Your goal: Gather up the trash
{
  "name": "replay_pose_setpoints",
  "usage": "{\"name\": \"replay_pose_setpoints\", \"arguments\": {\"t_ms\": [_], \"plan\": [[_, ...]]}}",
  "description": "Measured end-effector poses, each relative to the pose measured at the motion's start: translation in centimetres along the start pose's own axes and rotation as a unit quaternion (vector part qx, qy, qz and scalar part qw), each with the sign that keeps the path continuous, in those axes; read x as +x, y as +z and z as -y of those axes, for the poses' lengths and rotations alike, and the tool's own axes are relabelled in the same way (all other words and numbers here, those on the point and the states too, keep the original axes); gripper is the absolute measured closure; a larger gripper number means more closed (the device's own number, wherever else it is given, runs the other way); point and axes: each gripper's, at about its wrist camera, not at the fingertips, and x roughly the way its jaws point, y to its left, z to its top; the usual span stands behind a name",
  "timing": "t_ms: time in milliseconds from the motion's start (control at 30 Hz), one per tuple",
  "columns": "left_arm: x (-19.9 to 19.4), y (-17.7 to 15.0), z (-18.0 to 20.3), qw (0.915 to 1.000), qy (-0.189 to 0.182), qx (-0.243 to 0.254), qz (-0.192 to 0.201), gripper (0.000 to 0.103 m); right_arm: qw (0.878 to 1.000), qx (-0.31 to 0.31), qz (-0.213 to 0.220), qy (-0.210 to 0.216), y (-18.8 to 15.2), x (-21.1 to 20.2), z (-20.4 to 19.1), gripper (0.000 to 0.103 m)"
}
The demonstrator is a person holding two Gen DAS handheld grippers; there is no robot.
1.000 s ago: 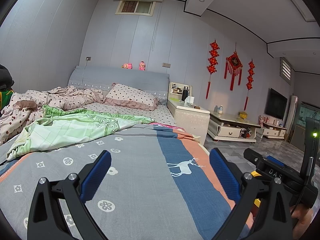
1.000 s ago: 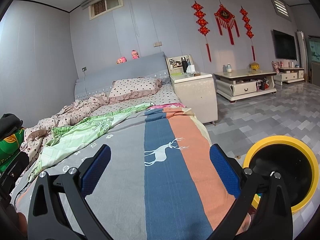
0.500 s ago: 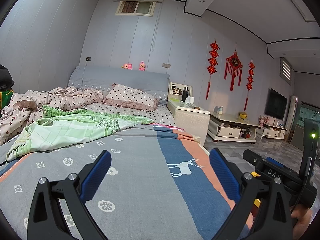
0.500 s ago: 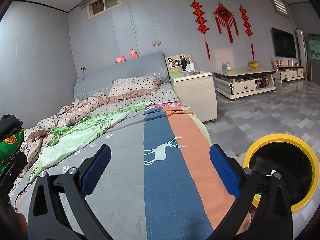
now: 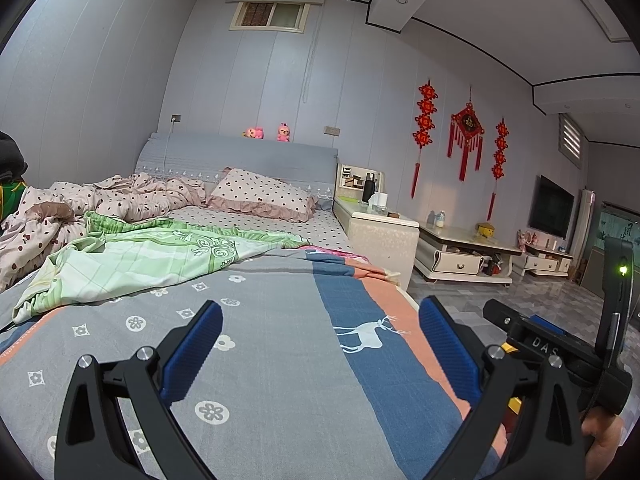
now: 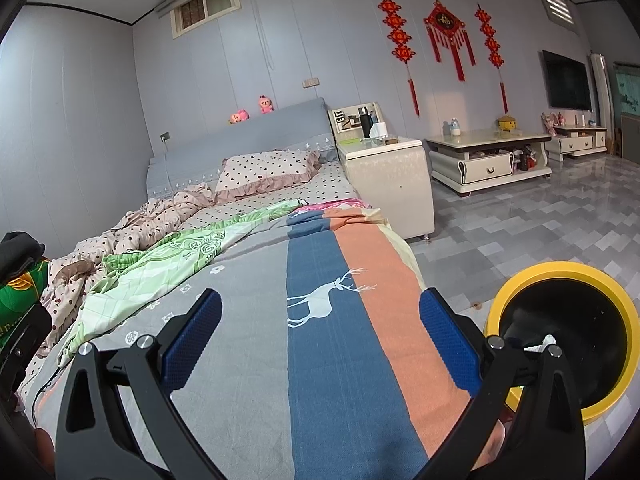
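At the lower right of the right wrist view stands a yellow-rimmed black bin point(image 6: 560, 272) on the floor beside the bed point(image 6: 320, 360), with a crumpled white scrap point(image 6: 540, 343) inside. Since a second ago the view has dipped slightly, showing more of the bin's interior. Both the left gripper point(image 5: 320, 344) and right gripper point(image 6: 320, 340) hover wide apart and empty over the bedspread.
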Motion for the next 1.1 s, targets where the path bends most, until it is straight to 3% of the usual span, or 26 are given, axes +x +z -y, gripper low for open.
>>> {"name": "replay_pose_setpoints", "arguments": {"t_ms": [1100], "plan": [[0.2,-0.1,0.2,1.0,0.0,0.004,0.0,0.008,1.0,0.011,-0.014,0.001,-1.7,0.5,0.0,0.008]]}}
